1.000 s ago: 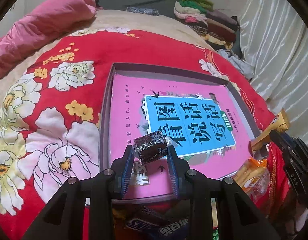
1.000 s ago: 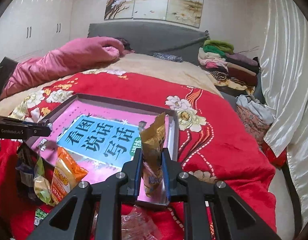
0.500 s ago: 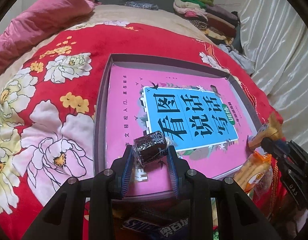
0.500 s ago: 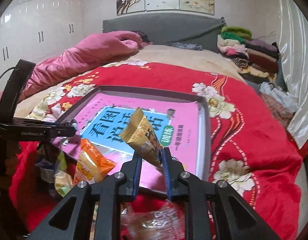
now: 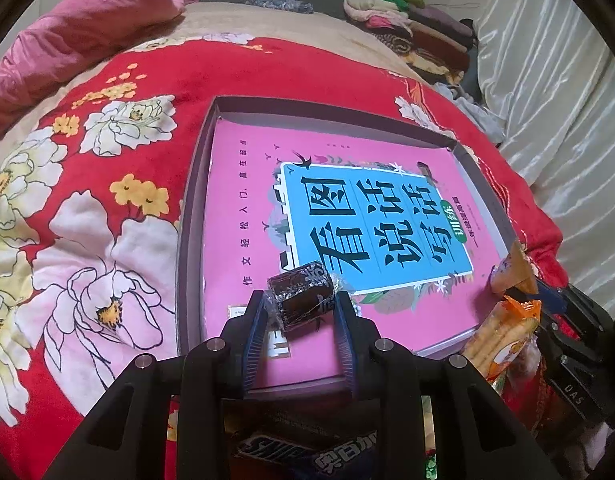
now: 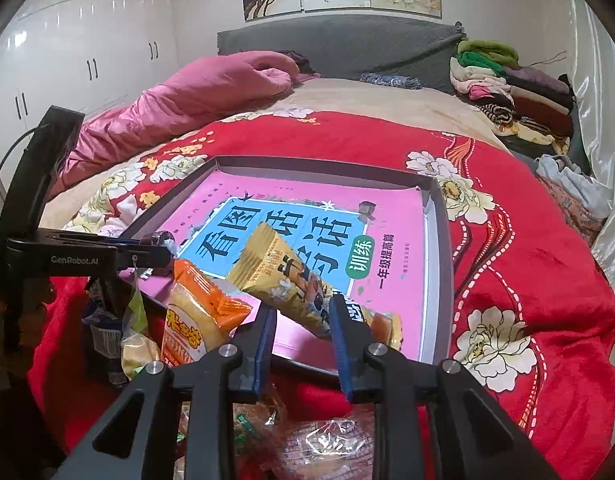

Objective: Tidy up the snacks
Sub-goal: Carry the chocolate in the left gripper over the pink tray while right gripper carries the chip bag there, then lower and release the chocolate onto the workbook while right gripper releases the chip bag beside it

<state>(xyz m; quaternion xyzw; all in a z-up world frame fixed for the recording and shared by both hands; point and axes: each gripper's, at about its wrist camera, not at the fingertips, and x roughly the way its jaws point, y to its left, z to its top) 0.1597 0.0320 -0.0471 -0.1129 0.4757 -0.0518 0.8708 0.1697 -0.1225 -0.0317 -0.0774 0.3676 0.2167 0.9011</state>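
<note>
My left gripper (image 5: 300,306) is shut on a small dark brown wrapped snack (image 5: 301,295), held just above the near left part of the grey tray (image 5: 189,216) that has a pink book (image 5: 243,184) lying in it. My right gripper (image 6: 301,314) has its jaws apart around a yellow snack packet (image 6: 283,276) that lies tilted over the tray's near edge (image 6: 441,240); the left pad stands clear of the packet. An orange snack bag (image 6: 195,316) leans against the tray's near edge; it also shows in the left wrist view (image 5: 503,330).
A red flowered blanket (image 5: 87,168) covers the bed. More wrapped snacks lie in a pile below the grippers (image 6: 315,444), with a dark bar (image 5: 307,450) in the left wrist view. A pink duvet (image 6: 195,100) and folded clothes (image 6: 507,80) lie at the far end.
The right gripper's jaws have opened and the yellow packet has tipped over from upright to lying across the tray's near edge. The left gripper has edged forward over the tray with its snack.
</note>
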